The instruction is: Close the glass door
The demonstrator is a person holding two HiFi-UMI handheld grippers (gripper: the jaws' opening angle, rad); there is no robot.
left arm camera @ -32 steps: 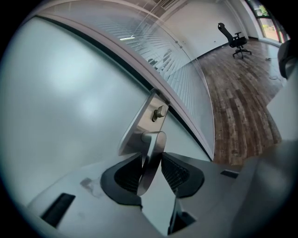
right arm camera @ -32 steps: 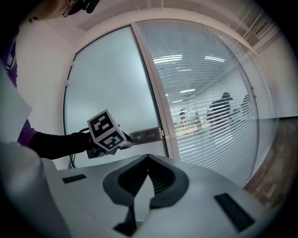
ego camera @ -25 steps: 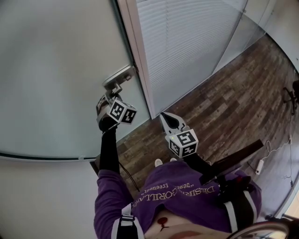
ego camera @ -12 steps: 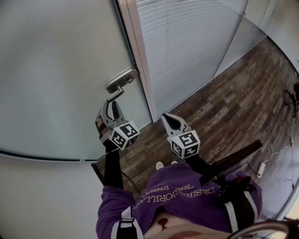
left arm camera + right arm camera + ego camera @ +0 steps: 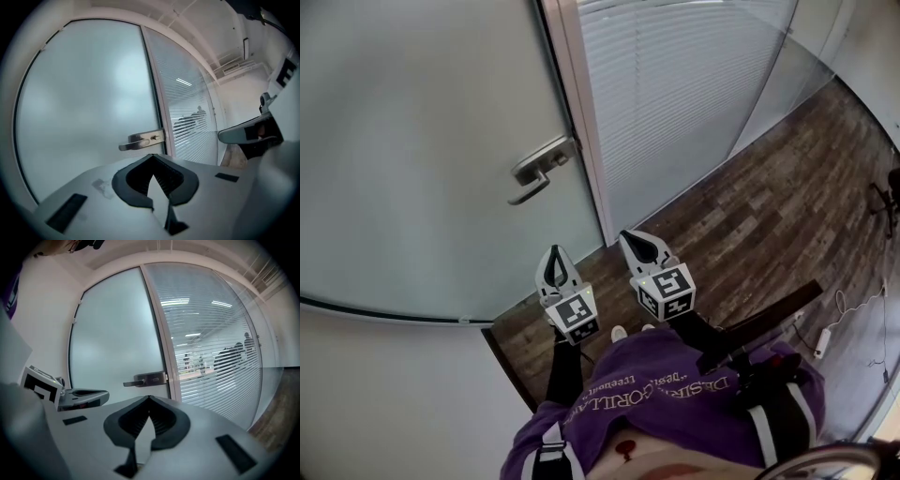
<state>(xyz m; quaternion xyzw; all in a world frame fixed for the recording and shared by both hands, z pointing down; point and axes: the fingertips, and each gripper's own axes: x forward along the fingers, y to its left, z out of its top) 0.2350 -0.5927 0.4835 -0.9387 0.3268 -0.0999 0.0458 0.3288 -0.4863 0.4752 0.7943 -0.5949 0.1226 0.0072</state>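
The frosted glass door (image 5: 422, 141) stands flush against its white frame (image 5: 577, 112), and its metal lever handle (image 5: 539, 169) is free. My left gripper (image 5: 555, 251) is shut and empty, held back from the door, below and to the right of the handle. Beside it my right gripper (image 5: 625, 234) is shut on nothing. In the left gripper view the closed jaw tips (image 5: 151, 155) point at the handle (image 5: 140, 139), well short of it. The right gripper view shows its closed tips (image 5: 149, 397) under the handle (image 5: 143, 379), with the left gripper (image 5: 82, 397) at the left.
A glass wall with white blinds (image 5: 675, 84) runs to the right of the frame. Wood-plank floor (image 5: 769, 187) lies below it. A dark bar (image 5: 769, 319) and a white cable with a plug (image 5: 825, 328) sit at the right, near the person's purple sweater (image 5: 675, 384).
The left gripper came away from the door handle, drew back towards the person and to the right, rolled, and its jaws went from open to shut. The right gripper stayed put.
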